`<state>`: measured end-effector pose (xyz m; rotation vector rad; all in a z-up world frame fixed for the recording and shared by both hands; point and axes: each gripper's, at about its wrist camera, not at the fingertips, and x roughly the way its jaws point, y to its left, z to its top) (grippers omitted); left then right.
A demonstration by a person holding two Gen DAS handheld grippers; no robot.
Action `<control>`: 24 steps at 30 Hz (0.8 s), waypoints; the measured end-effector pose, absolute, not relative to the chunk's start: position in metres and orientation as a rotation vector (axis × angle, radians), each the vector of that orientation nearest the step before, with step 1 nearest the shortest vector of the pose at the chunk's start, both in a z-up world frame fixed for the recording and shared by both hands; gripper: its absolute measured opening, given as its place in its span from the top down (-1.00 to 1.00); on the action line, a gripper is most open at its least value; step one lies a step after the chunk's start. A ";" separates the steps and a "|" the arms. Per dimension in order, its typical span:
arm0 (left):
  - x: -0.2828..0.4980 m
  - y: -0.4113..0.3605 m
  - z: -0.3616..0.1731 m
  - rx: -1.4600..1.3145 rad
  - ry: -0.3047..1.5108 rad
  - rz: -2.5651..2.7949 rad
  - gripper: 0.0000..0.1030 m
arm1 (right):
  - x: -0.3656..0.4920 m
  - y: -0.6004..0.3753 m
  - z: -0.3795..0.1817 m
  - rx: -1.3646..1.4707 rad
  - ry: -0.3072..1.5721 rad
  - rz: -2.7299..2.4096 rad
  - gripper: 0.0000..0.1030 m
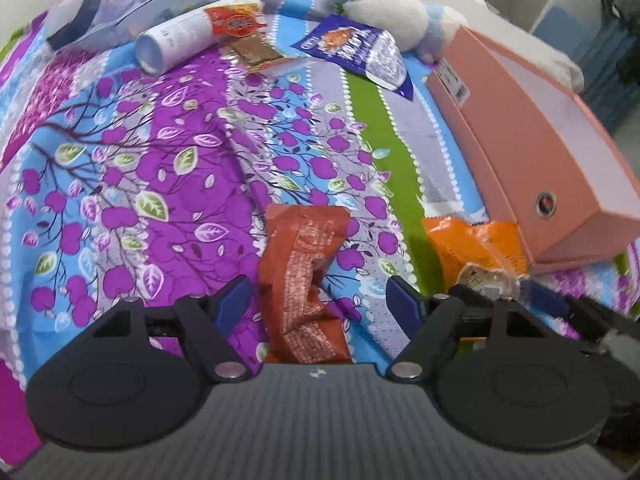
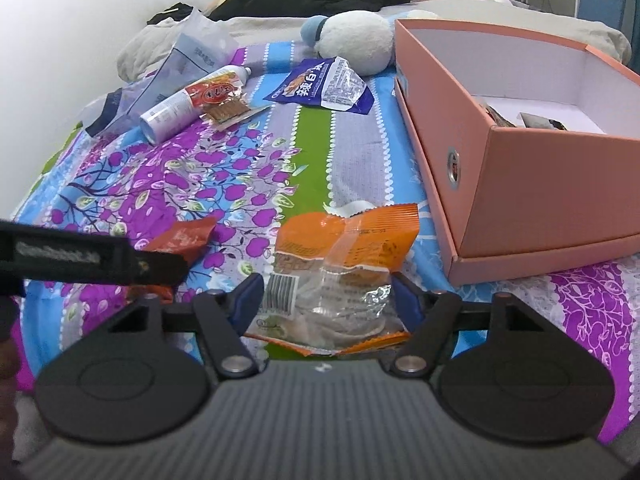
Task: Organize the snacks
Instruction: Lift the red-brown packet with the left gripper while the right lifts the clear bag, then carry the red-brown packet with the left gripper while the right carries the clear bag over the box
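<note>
Currently, my inventory of the bed [image 1: 160, 168], covered in a floral bedspread:

- Left tongs [image 1: 318, 296]: spread wide, gripping nothing; a red-brown snack packet [image 1: 304, 280] lies flat between the fingers.
- Right tongs [image 2: 326, 298]: fingers set on both sides of an orange snack packet [image 2: 344, 256]; I cannot tell whether they grip it.
- Pink box [image 2: 520, 168]: open-topped, on the bed just right of the orange packet; some items lie inside.
- Blue snack bag [image 2: 320, 88]: farther back, near a white plush toy [image 2: 356, 40].
- White tube [image 2: 188, 100]: lying on its side, a small red packet [image 2: 218, 96] resting against it.
- Clear plastic bags [image 2: 188, 56]: far left, behind the tube.
</note>
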<state>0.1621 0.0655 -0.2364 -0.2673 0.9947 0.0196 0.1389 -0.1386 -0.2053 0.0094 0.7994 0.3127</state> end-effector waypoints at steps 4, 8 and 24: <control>0.165 0.059 -0.243 -0.205 1.009 0.052 -0.05 | 0.139 -0.141 -0.206 0.006 0.808 0.317 -0.37; 0.163 0.066 -0.239 -0.236 0.986 0.052 0.27 | 0.138 -0.144 -0.204 -0.003 0.808 0.324 -0.36; 0.148 0.059 -0.174 -0.295 0.862 -0.017 0.31 | 0.125 -0.161 -0.159 0.043 0.732 0.359 -0.35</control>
